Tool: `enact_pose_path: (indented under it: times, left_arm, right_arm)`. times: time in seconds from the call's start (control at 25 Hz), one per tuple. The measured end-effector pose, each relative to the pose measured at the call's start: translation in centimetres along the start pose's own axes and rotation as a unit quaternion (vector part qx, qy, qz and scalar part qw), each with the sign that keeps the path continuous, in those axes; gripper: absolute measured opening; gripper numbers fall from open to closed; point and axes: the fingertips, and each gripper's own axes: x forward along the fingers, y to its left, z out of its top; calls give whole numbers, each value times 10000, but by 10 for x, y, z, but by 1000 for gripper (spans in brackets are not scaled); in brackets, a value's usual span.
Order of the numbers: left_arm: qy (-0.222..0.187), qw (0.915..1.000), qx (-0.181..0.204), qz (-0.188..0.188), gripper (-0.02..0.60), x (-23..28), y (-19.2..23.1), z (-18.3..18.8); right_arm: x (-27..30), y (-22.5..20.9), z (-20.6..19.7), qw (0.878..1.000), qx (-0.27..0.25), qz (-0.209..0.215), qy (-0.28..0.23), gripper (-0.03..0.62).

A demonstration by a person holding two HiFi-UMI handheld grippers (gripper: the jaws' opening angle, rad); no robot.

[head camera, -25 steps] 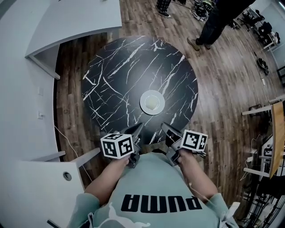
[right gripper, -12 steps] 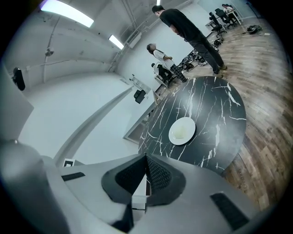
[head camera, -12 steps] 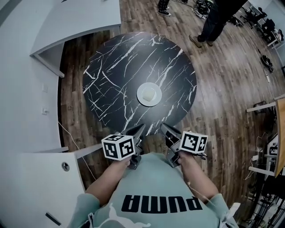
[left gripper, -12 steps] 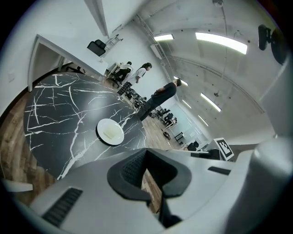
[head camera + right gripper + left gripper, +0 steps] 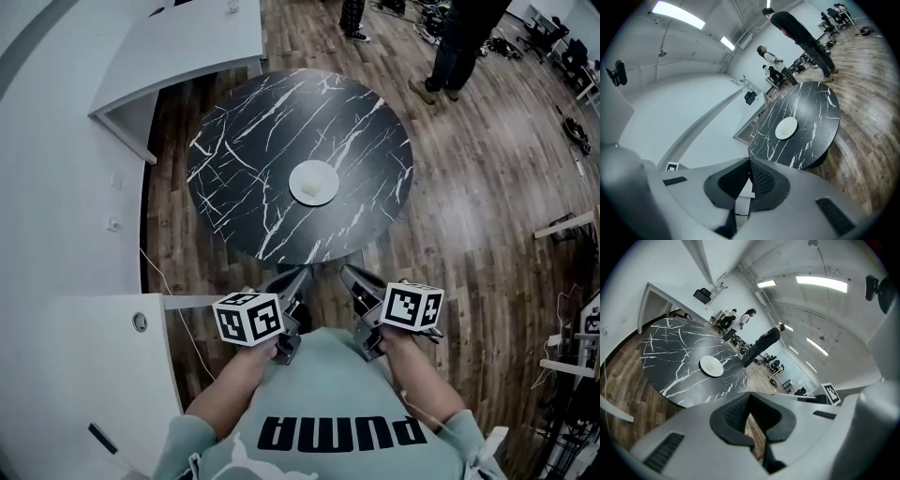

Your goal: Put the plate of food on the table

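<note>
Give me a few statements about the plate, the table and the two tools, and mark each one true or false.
1. The plate lies on the round black table. True.
2. The left tool grips the plate. False: its jaws are together on nothing, and it is held near the body, short of the table's edge.
3. The plate sits at the table's near edge. False: it lies near the middle.
4. A person stands on the wood floor beyond the table. True.
5. The right tool has its jaws wide apart. False: they are together, with nothing between them.
</note>
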Motion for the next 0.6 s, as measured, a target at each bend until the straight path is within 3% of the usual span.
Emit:
enact_pose_path:
  times: [0.32, 0.6]
  left_arm:
    - [-408, 9985, -214, 286, 6, -50, -23, -56]
    - [-514, 9976, -251, 382, 6, -77, -42, -92]
  right_arm:
    - [-44, 22, -47, 9990, -259, 284, 214, 9]
    - [-73, 29, -83, 9987, -219, 312, 340, 9]
